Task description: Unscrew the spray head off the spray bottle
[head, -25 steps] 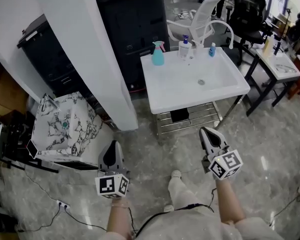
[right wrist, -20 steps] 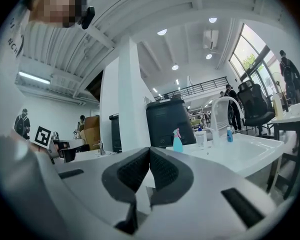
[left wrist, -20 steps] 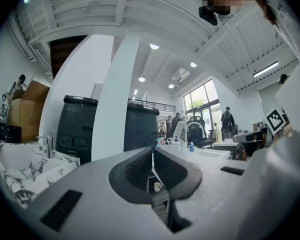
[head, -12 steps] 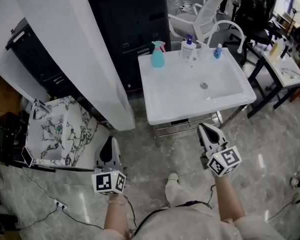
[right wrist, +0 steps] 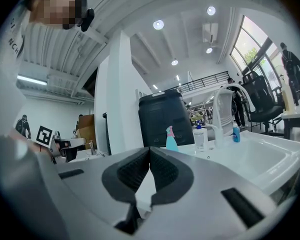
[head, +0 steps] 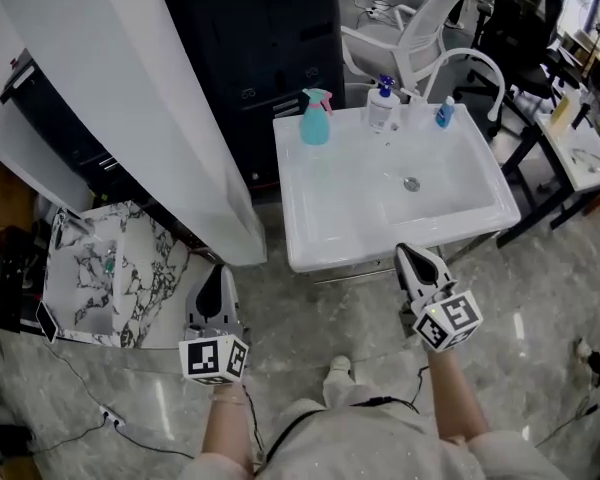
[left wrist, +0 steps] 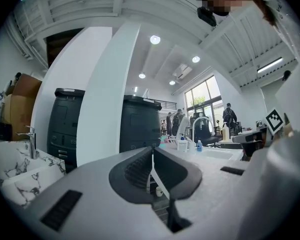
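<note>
A teal spray bottle (head: 315,118) with a pink spray head stands upright at the back left corner of the white sink (head: 325,223). It also shows far off in the right gripper view as the teal spray bottle (right wrist: 171,139). My left gripper (head: 214,280) hangs over the floor left of the sink, shut and empty. My right gripper (head: 411,259) sits at the sink's front edge, shut with nothing between its jaws. Both are well short of the bottle.
A white pump bottle (head: 382,105), a small blue bottle (head: 445,113) and a curved white faucet (head: 467,68) stand along the sink's back. A white pillar (head: 150,98) and black cabinets (head: 270,38) rise to the left. A marbled basin (head: 110,278) lies lower left. A white chair (head: 420,28) stands behind.
The view has moved forward toward the sink. The sink and bottle now lie nearer, and the right gripper has reached the sink's front edge. Both grippers stayed shut.
</note>
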A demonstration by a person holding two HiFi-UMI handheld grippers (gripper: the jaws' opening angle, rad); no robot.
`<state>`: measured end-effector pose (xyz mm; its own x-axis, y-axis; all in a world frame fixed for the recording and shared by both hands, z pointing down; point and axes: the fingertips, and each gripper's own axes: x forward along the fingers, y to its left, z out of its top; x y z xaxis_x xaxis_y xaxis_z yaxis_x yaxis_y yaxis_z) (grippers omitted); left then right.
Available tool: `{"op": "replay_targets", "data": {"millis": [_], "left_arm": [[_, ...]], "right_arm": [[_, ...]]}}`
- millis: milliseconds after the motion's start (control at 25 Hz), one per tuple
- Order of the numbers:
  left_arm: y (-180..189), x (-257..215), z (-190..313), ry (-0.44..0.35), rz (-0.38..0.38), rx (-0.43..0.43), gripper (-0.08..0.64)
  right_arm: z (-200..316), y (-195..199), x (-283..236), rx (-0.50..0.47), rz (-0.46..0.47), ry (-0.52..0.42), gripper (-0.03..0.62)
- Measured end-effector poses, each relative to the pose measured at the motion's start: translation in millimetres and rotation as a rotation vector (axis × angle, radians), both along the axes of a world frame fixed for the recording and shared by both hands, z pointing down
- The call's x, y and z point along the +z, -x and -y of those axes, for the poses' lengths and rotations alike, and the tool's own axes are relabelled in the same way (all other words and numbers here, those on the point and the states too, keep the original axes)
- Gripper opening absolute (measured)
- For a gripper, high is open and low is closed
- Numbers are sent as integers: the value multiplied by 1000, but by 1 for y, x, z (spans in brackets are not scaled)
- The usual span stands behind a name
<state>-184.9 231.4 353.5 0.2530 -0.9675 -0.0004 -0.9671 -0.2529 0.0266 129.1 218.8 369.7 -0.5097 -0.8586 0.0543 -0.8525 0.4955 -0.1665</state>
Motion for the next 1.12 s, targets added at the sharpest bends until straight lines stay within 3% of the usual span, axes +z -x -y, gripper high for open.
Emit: {"op": "replay_targets", "data": {"millis": [280, 800, 1120], "left_arm": [[-13, 3, 38, 17, -56, 18, 14], [-33, 11, 159, 14, -36, 97, 14], [-54, 21, 237, 29, -35, 202, 14]], "right_arm": [[40, 0, 4, -23, -3, 10, 6], [147, 10, 13, -16, -12, 22, 6], [214, 17, 16, 3, -16, 33, 6]]}}
